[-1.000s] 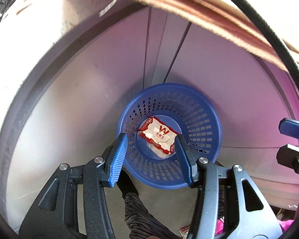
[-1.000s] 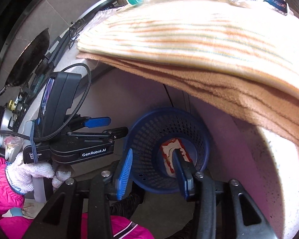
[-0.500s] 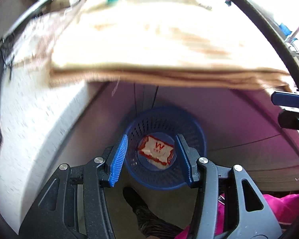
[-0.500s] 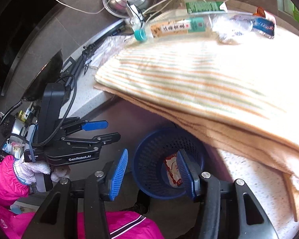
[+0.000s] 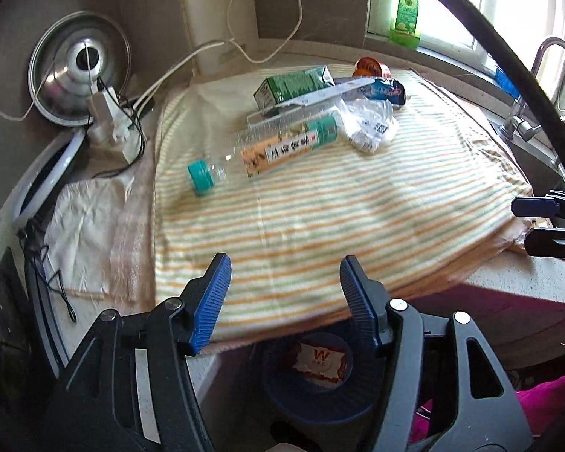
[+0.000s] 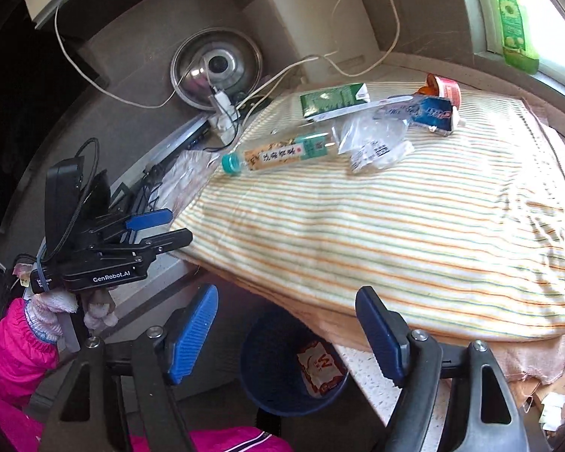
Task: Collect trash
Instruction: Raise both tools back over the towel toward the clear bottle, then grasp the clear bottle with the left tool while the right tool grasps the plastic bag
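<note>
Both grippers hover at the counter's front edge, jaws opening, with nothing between them: my left gripper [image 5: 285, 263] and my right gripper [image 6: 287, 293]. Below them on the floor stands a blue basket [image 5: 309, 395] [image 6: 275, 369] with a red and white wrapper [image 5: 320, 361] [image 6: 320, 371] lying in it. At the far side of the striped towel [image 5: 339, 207] lie a clear bottle with a teal cap [image 5: 267, 150] [image 6: 278, 154], a green carton [image 5: 293, 86], a crumpled clear bag [image 5: 369, 124], a blue wrapper [image 5: 384, 92] and an orange cup [image 5: 369, 66].
A steel pot lid [image 5: 79, 71], a white plug block with cables [image 5: 105, 124] and a white cloth [image 5: 90, 226] sit left of the towel. A green bottle [image 5: 406, 11] stands on the sill; a tap [image 5: 546, 56] is at the right. A gloved hand in a pink sleeve [image 6: 49, 309] holds the left gripper.
Both grippers have risen from just over the basket below the counter to above the counter's edge. The towel's top and the trash on it have come into view. Both pairs of jaws stand wider.
</note>
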Demonstrator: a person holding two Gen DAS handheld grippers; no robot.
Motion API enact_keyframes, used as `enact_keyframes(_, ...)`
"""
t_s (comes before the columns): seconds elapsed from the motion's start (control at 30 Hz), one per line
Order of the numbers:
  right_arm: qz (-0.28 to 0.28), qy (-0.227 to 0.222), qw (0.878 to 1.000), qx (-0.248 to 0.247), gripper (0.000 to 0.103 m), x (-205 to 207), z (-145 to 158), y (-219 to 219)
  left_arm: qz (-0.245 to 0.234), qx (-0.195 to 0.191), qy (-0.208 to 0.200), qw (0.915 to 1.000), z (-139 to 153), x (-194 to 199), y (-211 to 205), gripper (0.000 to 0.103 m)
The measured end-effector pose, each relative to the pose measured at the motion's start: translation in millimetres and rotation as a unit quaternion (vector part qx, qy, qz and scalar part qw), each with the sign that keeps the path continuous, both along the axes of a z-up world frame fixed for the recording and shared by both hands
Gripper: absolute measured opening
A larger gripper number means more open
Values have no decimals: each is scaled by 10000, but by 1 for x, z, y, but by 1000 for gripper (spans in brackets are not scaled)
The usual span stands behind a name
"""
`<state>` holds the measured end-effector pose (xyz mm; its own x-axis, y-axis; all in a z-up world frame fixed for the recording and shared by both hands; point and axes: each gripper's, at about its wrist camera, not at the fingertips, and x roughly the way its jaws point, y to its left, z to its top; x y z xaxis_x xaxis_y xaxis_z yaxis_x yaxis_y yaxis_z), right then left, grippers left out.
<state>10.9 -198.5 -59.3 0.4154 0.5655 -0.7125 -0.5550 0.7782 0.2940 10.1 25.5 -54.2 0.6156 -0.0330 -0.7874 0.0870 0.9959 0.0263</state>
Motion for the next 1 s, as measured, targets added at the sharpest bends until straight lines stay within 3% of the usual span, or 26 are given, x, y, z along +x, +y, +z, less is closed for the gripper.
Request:
enact_keyframes(0.23,-521,-85,9985,134,80,31,12,-27,-385,203,-134,9990,19,46,-1,71)
enact_keyframes(0.63,-952,-50,9951,262,81,77,11,-44,-729,-16,521,9960,6,132,11,72)
enact_keyframes(0.8,-939,25,9953,227,81,103,9,-42,-925,318,844,9916,-12,155,2,72)
enact_keyframes(1.0,-873,67,9959,223,81,142,14,-33,-1395,1156,1031,9780,-29,169,-20,72)
